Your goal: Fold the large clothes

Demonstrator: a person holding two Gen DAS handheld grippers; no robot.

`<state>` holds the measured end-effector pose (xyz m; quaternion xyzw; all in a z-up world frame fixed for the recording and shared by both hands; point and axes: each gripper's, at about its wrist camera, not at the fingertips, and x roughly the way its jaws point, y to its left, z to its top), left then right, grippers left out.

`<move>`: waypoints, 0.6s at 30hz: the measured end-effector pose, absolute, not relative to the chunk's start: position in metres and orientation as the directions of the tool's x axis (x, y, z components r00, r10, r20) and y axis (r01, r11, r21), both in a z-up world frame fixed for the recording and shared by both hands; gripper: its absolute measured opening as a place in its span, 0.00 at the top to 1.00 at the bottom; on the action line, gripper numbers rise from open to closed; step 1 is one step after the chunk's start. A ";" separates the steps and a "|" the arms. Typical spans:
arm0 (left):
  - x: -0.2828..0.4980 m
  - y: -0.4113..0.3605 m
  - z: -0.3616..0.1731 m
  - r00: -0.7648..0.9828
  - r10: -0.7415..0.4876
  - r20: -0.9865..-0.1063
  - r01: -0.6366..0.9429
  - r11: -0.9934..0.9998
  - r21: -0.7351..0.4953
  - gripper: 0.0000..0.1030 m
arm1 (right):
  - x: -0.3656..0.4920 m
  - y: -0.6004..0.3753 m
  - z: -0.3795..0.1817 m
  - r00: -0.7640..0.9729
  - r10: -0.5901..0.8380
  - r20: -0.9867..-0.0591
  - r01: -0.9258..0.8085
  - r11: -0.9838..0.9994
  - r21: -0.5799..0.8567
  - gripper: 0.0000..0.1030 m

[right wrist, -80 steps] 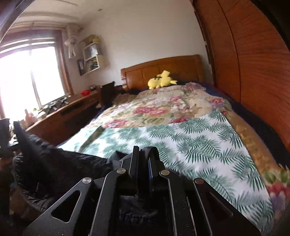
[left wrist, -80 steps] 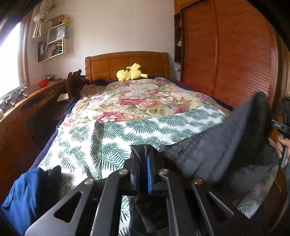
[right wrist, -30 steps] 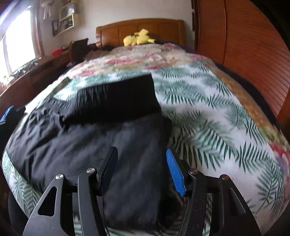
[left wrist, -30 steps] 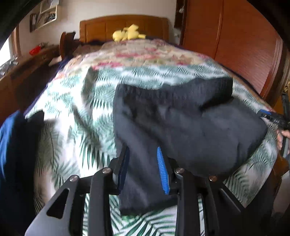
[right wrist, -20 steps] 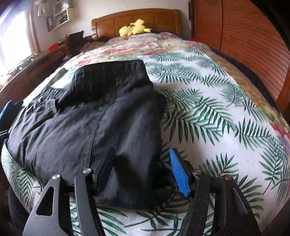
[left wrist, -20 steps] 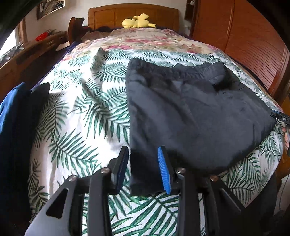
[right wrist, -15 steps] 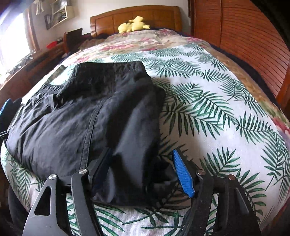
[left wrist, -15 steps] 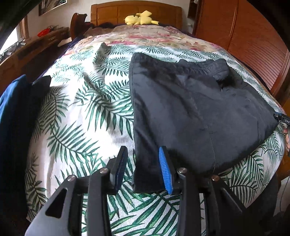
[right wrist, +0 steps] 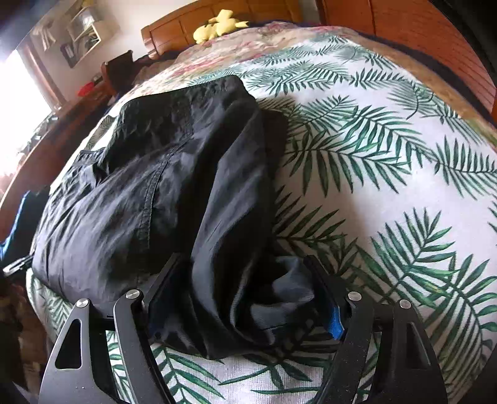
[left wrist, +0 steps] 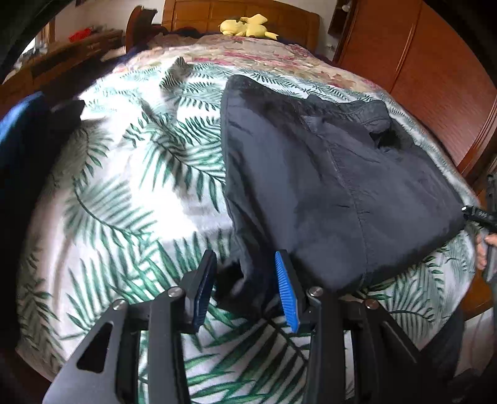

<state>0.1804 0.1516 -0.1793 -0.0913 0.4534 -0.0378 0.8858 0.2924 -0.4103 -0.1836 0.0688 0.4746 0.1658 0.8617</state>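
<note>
On bed (left wrist: pixel 130 199), near foot edge: dark folded garment (left wrist: pixel 326 174) lying flat on palm-leaf bedspread (right wrist: pixel 388 174). Left gripper (left wrist: pixel 245 289) fingers apart, straddling garment's near-left corner, cloth loose between blue pads (left wrist: pixel 285 292). Right gripper (right wrist: pixel 245 298) fingers spread wide, bunched near-right corner of garment lying between them, not clamped. Yellow plush toy (left wrist: pixel 245 26) by wooden headboard (left wrist: pixel 198 15). Blue clothing (left wrist: pixel 21 130) heaped at left bed edge.

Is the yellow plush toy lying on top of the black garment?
No, the yellow plush toy sits by the headboard, far from the black garment.
</note>
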 end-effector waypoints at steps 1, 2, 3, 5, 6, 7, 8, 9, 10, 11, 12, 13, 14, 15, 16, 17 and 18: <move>0.180 0.152 -0.180 0.591 -0.150 -0.793 -0.024 0.979 -0.203 0.64 | 0.293 -0.410 -0.184 0.490 0.357 -0.795 -0.223 0.933 0.282 0.24; 0.179 0.152 -0.180 0.597 -0.145 -0.789 -0.032 0.978 -0.204 0.64 | 0.294 -0.409 -0.184 0.484 0.367 -0.794 -0.228 0.929 0.291 0.28; 0.179 0.150 -0.180 0.599 -0.135 -0.789 -0.035 0.980 -0.194 0.64 | 0.295 -0.408 -0.184 0.476 0.381 -0.793 -0.235 0.924 0.302 0.37; 0.179 0.146 -0.179 0.599 -0.113 -0.793 -0.029 0.986 -0.162 0.64 | 0.295 -0.404 -0.183 0.459 0.416 -0.785 -0.255 0.908 0.332 0.56; 0.179 0.144 -0.179 0.599 -0.107 -0.794 -0.024 0.988 -0.151 0.65 | 0.294 -0.401 -0.181 0.458 0.421 -0.783 -0.267 0.905 0.331 0.69; 0.179 0.142 -0.178 0.601 -0.112 -0.791 -0.011 0.989 -0.148 0.72 | 0.291 -0.397 -0.178 0.465 0.422 -0.778 -0.287 0.904 0.318 0.74; 0.178 0.141 -0.177 0.604 -0.114 -0.789 -0.004 0.989 -0.146 0.79 | 0.289 -0.395 -0.175 0.474 0.419 -0.775 -0.298 0.904 0.307 0.79; 0.177 0.140 -0.175 0.610 -0.108 -0.785 -0.002 0.990 -0.138 0.84 | 0.286 -0.392 -0.173 0.487 0.410 -0.772 -0.305 0.907 0.290 0.82; 0.176 0.140 -0.173 0.616 -0.111 -0.780 0.001 0.990 -0.140 0.89 | 0.284 -0.390 -0.169 0.500 0.400 -0.768 -0.310 0.911 0.272 0.83; 0.173 0.141 -0.171 0.618 -0.116 -0.777 0.003 0.989 -0.145 0.93 | 0.281 -0.388 -0.165 0.520 0.390 -0.760 -0.314 0.914 0.255 0.84; 0.171 0.141 -0.168 0.624 -0.117 -0.773 0.002 0.989 -0.148 0.94 | 0.279 -0.388 -0.159 0.539 0.386 -0.749 -0.315 0.917 0.246 0.85; 0.169 0.141 -0.165 0.631 -0.117 -0.767 0.002 0.989 -0.150 0.95 | 0.278 -0.388 -0.155 0.551 0.387 -0.740 -0.314 0.917 0.246 0.86; 0.165 0.141 -0.161 0.639 -0.121 -0.760 0.005 0.988 -0.154 0.96 | 0.275 -0.389 -0.149 0.566 0.388 -0.727 -0.316 0.917 0.243 0.87; 0.162 0.140 -0.157 0.646 -0.124 -0.753 0.008 0.988 -0.155 0.96 | 0.272 -0.389 -0.143 0.579 0.387 -0.717 -0.318 0.918 0.238 0.87; 0.157 0.138 -0.151 0.653 -0.129 -0.747 0.016 0.988 -0.156 0.96 | 0.268 -0.389 -0.135 0.591 0.388 -0.708 -0.325 0.917 0.231 0.88; 0.153 0.136 -0.147 0.659 -0.135 -0.740 0.025 0.987 -0.157 0.96 | 0.265 -0.390 -0.130 0.599 0.384 -0.702 -0.329 0.918 0.222 0.88; 0.147 0.134 -0.142 0.662 -0.142 -0.736 0.035 0.987 -0.159 0.96 | 0.262 -0.390 -0.125 0.605 0.383 -0.699 -0.333 0.918 0.215 0.89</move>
